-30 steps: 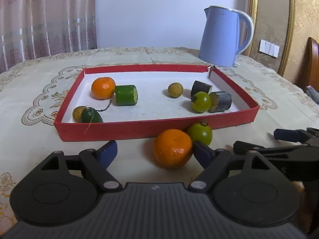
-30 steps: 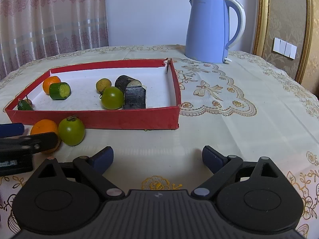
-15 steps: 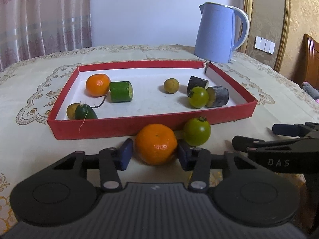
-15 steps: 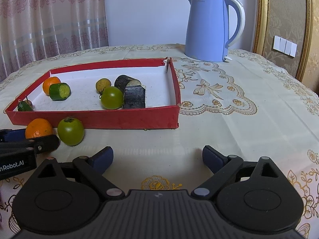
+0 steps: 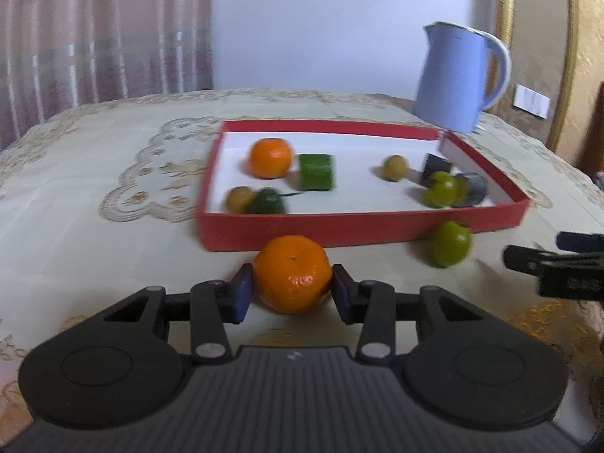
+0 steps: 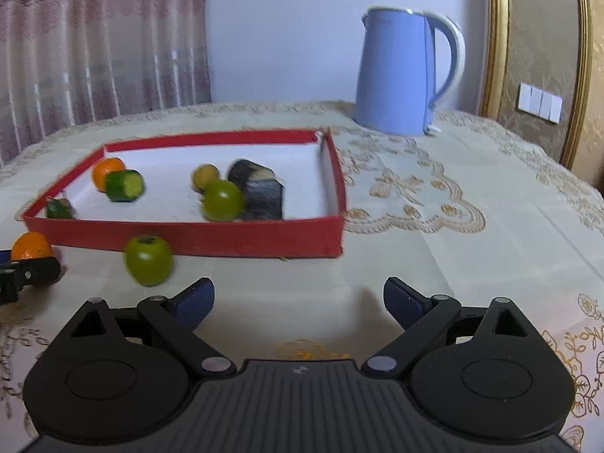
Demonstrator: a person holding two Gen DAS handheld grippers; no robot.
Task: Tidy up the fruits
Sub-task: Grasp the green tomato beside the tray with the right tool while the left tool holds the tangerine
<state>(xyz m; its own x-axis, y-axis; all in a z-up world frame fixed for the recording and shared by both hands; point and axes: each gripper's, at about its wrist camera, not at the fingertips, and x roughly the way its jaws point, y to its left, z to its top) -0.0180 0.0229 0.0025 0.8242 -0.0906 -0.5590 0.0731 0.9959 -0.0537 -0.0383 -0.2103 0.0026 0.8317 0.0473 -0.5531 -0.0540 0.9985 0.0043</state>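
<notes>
My left gripper (image 5: 290, 290) is shut on an orange mandarin (image 5: 292, 273), held in front of the red tray (image 5: 358, 224). A green round fruit (image 5: 449, 243) sits on the tablecloth by the tray's front wall; it also shows in the right wrist view (image 6: 148, 259). My right gripper (image 6: 298, 302) is open and empty, to the right of that green fruit. The tray (image 6: 196, 234) holds another mandarin (image 5: 270, 157), a cucumber piece (image 5: 317, 171), small yellow-green fruits, a green fruit (image 6: 222, 200) and dark eggplant pieces (image 6: 260, 190).
A blue kettle (image 6: 406, 71) stands behind the tray at the back right. The table is covered with an embroidered cream cloth (image 6: 453, 249). Curtains hang at the back left. The right gripper's finger (image 5: 558, 264) shows at the right edge of the left wrist view.
My left gripper closed on the mandarin and shifted left with it, away from the green fruit. My right gripper moved a little toward the green fruit and stays open.
</notes>
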